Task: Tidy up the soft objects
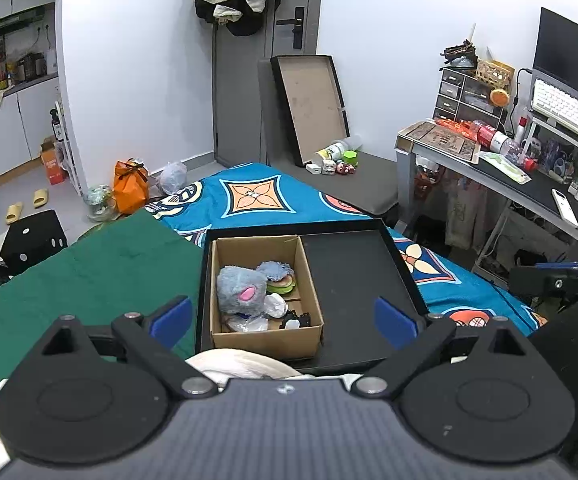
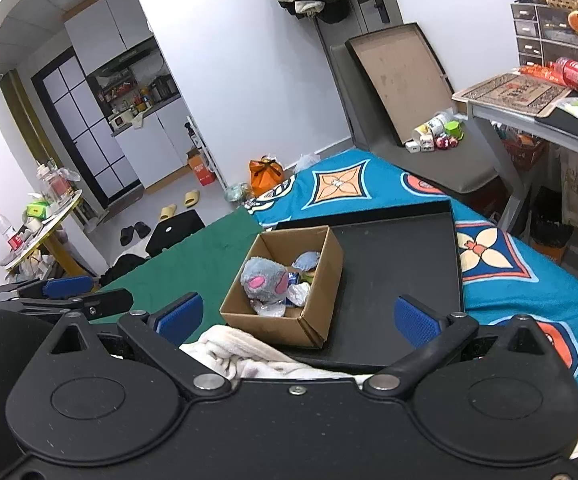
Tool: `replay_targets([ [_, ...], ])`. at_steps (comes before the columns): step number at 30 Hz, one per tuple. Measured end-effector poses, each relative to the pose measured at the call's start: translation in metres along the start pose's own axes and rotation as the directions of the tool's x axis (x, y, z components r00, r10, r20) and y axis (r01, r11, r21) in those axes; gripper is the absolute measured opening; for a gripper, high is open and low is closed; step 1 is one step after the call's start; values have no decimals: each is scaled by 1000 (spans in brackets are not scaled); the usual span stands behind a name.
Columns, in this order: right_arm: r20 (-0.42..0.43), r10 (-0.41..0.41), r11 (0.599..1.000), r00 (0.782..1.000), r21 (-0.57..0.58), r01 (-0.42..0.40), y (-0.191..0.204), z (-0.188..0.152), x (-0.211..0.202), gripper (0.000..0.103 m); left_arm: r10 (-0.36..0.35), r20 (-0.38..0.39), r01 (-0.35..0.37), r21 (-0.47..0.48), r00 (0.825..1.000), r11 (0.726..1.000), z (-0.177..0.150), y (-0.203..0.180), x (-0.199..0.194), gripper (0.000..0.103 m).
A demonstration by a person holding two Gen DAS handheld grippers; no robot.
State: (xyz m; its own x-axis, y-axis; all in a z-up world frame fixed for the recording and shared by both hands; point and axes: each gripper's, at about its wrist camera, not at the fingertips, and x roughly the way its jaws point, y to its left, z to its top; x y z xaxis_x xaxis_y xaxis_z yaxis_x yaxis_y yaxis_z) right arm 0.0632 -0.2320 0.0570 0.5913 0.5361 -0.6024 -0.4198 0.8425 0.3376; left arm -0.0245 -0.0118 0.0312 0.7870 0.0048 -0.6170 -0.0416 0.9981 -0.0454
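A brown cardboard box (image 1: pixel 267 336) (image 2: pixel 289 326) stands in the left part of a black tray (image 1: pixel 353 276) (image 2: pixel 401 264) on the bed. Inside lie a grey plush toy (image 1: pixel 239 288) (image 2: pixel 263 278) with pink ears, a plush burger (image 1: pixel 281 282) and other small soft items. A cream fleece cloth (image 1: pixel 241 366) (image 2: pixel 245 354) lies just in front of the box. My left gripper (image 1: pixel 283 320) hangs open above the box's near side. My right gripper (image 2: pixel 297 316) is open too, over the box's near corner. Nothing is between either pair of fingers.
A green cloth (image 1: pixel 89 272) covers the bed left of the tray, a blue patterned blanket (image 1: pixel 257 196) lies beyond and to the right. A desk (image 1: pixel 529 184) stands right, a grey bench (image 1: pixel 365 180) with toys behind, a round side table (image 2: pixel 45 224) far left.
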Motion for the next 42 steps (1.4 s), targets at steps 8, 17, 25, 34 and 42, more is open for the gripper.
replay_targets([
  [8, -28, -8, 1000, 1000, -19, 7, 4, 3, -1, 103, -3, -7, 3, -6, 1000, 1000, 1, -3, 0, 97],
  [17, -39, -22, 999, 999, -26, 21, 7, 6, -3, 103, -7, -30, 6, -20, 1000, 1000, -1, -4, 1, 97],
  [25, -42, -28, 999, 999, -32, 27, 9, 6, -4, 103, -16, -49, 14, -34, 999, 999, 0, 0, 2, 97],
  [34, -44, -41, 998, 998, -38, 40, 10, 7, -4, 103, -16, -51, 14, -35, 999, 999, 0, 0, 2, 97],
  [42, -46, -42, 999, 998, -34, 40, 10, 7, -5, 103, -16, -51, 15, -35, 999, 999, 0, -1, 3, 97],
])
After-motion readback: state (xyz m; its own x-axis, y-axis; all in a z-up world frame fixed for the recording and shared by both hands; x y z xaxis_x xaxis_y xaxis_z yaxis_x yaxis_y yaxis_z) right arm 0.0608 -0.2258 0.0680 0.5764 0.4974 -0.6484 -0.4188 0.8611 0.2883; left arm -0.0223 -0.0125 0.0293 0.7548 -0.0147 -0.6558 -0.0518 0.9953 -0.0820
